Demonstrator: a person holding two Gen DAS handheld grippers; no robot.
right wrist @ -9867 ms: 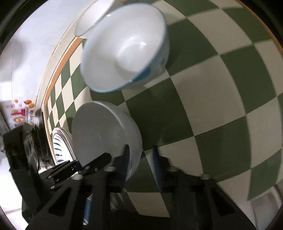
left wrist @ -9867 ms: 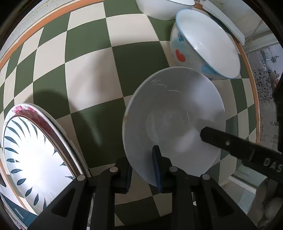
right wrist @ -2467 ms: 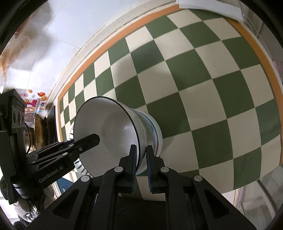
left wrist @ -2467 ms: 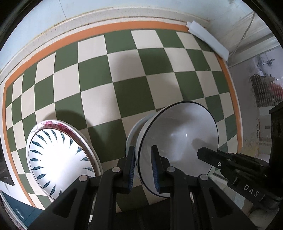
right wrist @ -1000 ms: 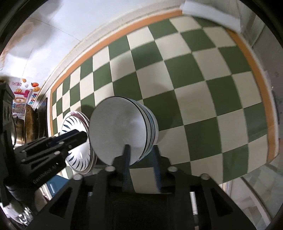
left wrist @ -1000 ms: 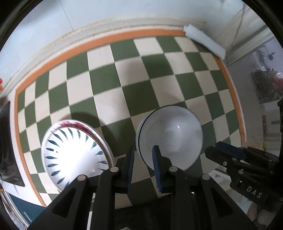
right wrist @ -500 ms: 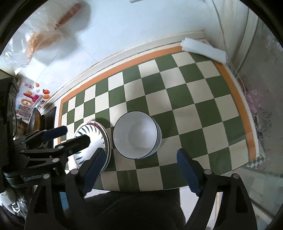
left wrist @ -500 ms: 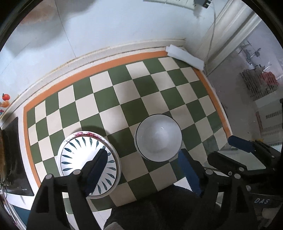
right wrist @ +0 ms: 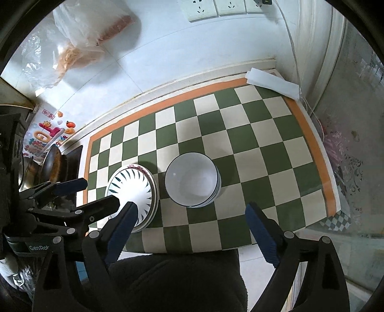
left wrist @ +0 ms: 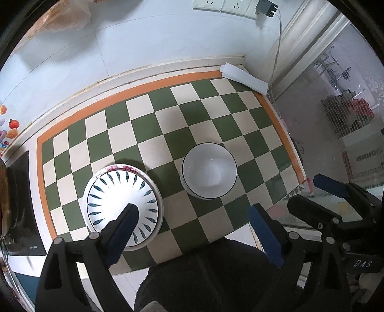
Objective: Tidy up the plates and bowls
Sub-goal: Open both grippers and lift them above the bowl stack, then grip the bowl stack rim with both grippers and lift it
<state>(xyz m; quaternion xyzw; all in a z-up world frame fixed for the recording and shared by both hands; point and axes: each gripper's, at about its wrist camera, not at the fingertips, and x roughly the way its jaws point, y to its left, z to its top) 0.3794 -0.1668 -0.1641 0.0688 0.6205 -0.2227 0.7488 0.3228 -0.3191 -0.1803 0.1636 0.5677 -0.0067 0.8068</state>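
Note:
A stack of white bowls point(left wrist: 208, 171), the top one with a thin dark rim, stands on the green and cream checked table point(left wrist: 153, 124); it also shows in the right wrist view point(right wrist: 192, 182). Left of it lies a stack of plates point(left wrist: 122, 201) topped by a white plate with dark leaf marks, also in the right wrist view point(right wrist: 131, 192). My left gripper point(left wrist: 192, 220) is open and empty, held high above the table's front edge. My right gripper point(right wrist: 189, 216) is open and empty at the same height, to its right.
A folded white cloth point(left wrist: 243, 78) lies at the table's back right corner. A wall with sockets point(right wrist: 216, 8) and a hanging plastic bag point(right wrist: 79, 36) is behind. A dark pan point(right wrist: 51, 168) sits on the stove at the left. A glass door point(left wrist: 348, 108) is at the right.
Both grippers let go of the top bowl, opened wide and pulled up and back from the table. The bowl stack and plates now look small below.

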